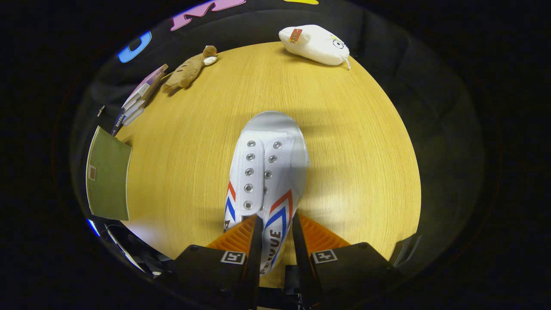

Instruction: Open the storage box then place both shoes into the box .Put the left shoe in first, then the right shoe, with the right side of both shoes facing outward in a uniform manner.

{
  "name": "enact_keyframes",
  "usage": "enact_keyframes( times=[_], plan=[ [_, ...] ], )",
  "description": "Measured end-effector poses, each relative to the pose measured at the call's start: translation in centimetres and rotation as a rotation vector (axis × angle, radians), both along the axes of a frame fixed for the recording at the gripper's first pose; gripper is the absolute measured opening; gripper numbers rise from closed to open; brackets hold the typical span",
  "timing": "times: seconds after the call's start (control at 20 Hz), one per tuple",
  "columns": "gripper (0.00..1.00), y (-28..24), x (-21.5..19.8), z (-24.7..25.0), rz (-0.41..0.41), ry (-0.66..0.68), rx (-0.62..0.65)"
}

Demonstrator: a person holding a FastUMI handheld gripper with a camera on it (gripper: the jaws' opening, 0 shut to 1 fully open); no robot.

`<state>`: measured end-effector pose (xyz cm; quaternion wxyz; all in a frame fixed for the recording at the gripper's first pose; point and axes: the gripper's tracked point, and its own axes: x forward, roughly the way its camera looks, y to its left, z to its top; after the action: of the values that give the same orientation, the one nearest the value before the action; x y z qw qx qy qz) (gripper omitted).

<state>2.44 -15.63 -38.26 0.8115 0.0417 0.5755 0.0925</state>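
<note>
Wooden table (344, 142) spreads out wide here, light grain running away from us, and most of its top is bare. Its far edge curves round against the dark booth wall, and the right edge drops off into shadow with nothing standing along it. Plenty of open wood to the right of the shoe and to the left of it as well.

Clutter keeps to the rim. Far side, a white plush toy (316, 44) lies right at the table's edge. Far left, a brown plush animal (187, 71) stretches along the edge, and just beside it a stack of books (140, 97) hangs at the left rim. Nearer on the left, a green flat panel (107, 174) overlaps the table's left edge; what it belongs to, I can't tell.

Now the tool. The gripper (277, 234) has its jaws drawn in narrow, and the white shoe (267, 172) sits right between them. The orange ribbed fingers (239, 234) press on the shoe's heel end from both sides, left pad on one flank, right pad on the other, over the red and blue stripes. That's a clamp on the shoe. The toe points away from us toward the far side, eyelets up, laces out. The shoe throws a shadow on the wood to its right; whether its sole touches the table, I can't say.
</note>
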Motion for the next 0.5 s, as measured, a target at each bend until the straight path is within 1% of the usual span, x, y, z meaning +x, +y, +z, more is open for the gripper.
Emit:
enact_keyframes(
  times=[0.05, 0.15, 0.3, 0.35, 0.4, 0.5],
  plan=[
    [0.38, -0.2, 0.1, -0.2, -0.006, 0.000, -0.004],
    [0.24, -0.4, 0.2, 0.0, -0.056, 0.002, -0.010],
    [0.10, -0.5, 0.2, 0.3, -0.068, -0.016, -0.006],
    [0.10, -0.5, 0.4, 0.2, -0.087, -0.035, -0.003],
    [0.06, -0.5, 0.6, 0.5, -0.108, -0.049, 0.012],
    [0.06, 1.0, -0.1, 1.4, -0.128, -0.039, 0.050]
  ],
)
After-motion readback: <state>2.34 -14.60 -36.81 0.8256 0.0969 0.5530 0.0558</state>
